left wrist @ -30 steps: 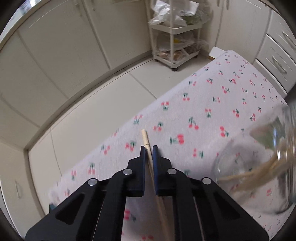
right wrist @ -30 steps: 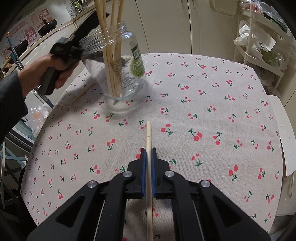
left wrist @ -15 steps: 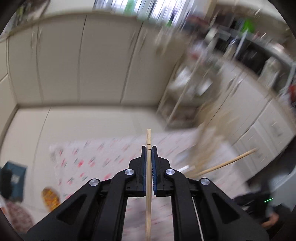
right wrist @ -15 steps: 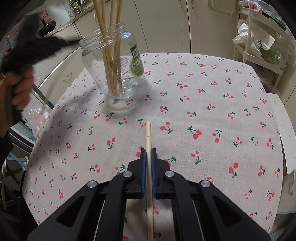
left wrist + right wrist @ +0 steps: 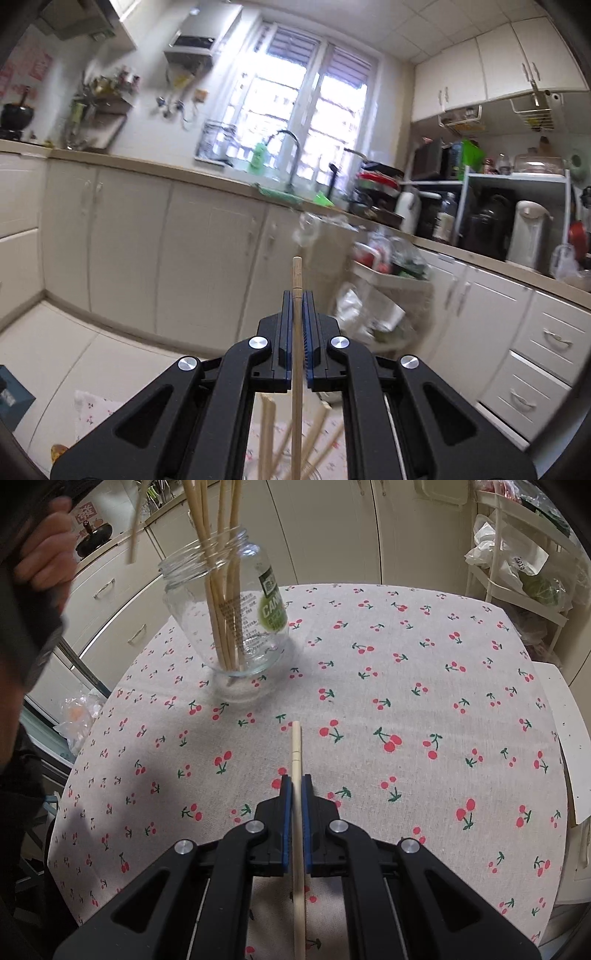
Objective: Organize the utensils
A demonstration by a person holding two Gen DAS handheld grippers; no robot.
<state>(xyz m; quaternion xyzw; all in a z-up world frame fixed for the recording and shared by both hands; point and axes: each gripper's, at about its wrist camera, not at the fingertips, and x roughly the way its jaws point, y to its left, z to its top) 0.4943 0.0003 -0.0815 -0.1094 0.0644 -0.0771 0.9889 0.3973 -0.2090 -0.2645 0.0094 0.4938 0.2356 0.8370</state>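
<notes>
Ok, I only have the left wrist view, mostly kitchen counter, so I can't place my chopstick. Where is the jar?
Observer: The jar stands upright on the cherry tablecloth, with several chopsticks inside.
Operator: And my chopstick against its mouth?
Observer: The left-hand chopstick hangs left of the rim, its lower tip outside the mouth.
Operator: The other side?
Observer: The right gripper is shut on a second chopstick, over the cloth on the jar's near side.

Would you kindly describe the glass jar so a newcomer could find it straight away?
Start at the cherry-print tablecloth and look to its far left part. There stands a clear glass jar with a green label, its lid off. It alone holds a bundle of wooden chopsticks upright.
</notes>
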